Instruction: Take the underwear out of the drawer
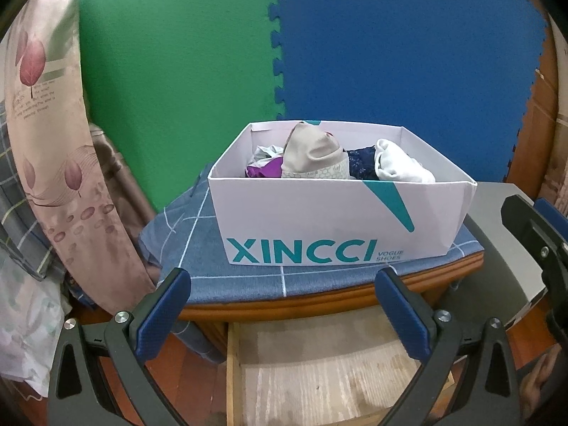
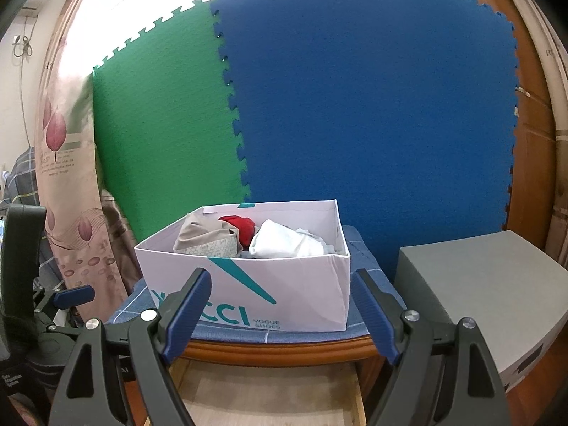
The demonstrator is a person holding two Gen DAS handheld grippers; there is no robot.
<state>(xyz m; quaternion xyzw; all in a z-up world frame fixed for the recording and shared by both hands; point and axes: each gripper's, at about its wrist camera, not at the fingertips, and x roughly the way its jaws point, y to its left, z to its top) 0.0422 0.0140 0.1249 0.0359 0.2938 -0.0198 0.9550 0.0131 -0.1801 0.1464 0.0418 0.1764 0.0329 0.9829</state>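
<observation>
Left gripper (image 1: 284,305), right gripper (image 2: 280,314): jaws released, empty. Drawer (image 1: 319,365) open below, looks bare. Underwear (image 1: 312,161) in box (image 1: 319,223); pinch topmost fold, lift straight.

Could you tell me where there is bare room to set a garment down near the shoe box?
The open drawer below the cabinet edge looks bare. The grey box right of the shoe box has a clear top. A narrow strip of blue cloth lies free in front. The shoe box itself is crowded with clothes.
</observation>
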